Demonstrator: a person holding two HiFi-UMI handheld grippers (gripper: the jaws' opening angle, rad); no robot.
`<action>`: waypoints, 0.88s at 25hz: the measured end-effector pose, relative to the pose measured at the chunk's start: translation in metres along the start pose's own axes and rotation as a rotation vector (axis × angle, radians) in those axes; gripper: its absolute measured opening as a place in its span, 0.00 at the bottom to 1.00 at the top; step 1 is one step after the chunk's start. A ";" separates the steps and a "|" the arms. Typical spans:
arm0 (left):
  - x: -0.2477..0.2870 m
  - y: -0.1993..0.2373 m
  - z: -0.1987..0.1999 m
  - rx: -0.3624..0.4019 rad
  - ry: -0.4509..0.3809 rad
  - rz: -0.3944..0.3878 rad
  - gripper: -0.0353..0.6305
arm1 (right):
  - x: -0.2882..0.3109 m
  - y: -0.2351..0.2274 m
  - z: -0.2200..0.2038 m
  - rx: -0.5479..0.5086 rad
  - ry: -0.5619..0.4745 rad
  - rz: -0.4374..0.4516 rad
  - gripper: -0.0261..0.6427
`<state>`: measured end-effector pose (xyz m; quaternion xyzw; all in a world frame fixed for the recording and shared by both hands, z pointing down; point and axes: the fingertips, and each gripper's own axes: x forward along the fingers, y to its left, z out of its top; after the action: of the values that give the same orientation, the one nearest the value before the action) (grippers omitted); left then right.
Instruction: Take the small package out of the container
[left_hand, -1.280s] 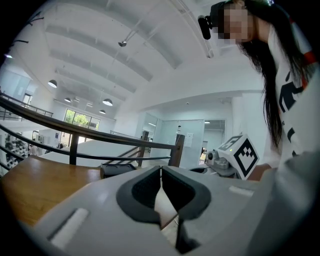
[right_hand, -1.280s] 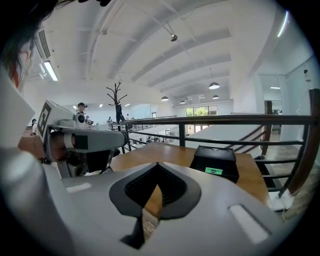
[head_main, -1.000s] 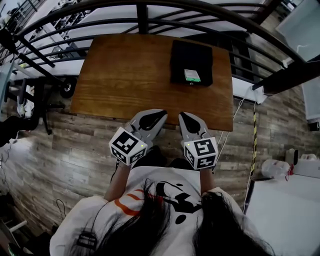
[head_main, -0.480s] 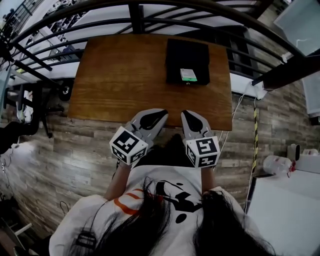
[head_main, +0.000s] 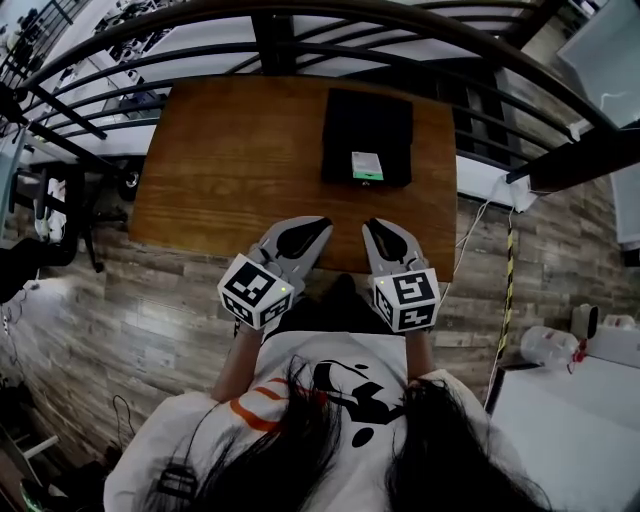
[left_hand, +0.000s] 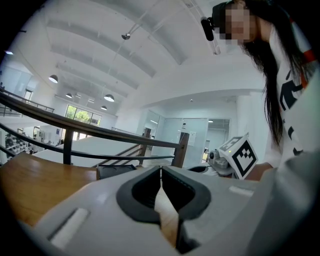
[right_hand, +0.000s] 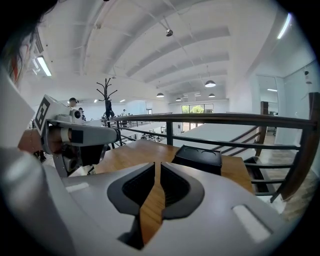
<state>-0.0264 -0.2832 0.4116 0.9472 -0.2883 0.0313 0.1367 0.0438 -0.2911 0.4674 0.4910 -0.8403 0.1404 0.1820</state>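
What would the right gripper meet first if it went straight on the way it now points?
Probably the black container: the right gripper points across bare wooden table toward it. In the right gripper view the container sits slightly right of that line, so it might just miss.

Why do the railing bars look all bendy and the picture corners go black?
Head view: a very wide lens bows the straight railing into an arc above the table. Left gripper view: same bend, black corners where the round lens image ends, and the left tongs look huge and a bit soft because they are so near. Right gripper view: likewise for the right tongs.
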 end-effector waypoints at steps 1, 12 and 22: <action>0.006 0.001 0.001 -0.002 0.001 0.005 0.05 | 0.002 -0.006 0.000 -0.004 0.005 0.007 0.13; 0.052 0.014 0.002 -0.010 0.007 0.066 0.05 | 0.040 -0.055 -0.012 -0.079 0.068 0.075 0.20; 0.079 0.023 -0.007 -0.016 0.046 0.093 0.05 | 0.102 -0.088 -0.036 -0.287 0.158 0.134 0.26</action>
<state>0.0267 -0.3423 0.4353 0.9307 -0.3289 0.0569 0.1494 0.0813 -0.3972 0.5499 0.3901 -0.8657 0.0690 0.3061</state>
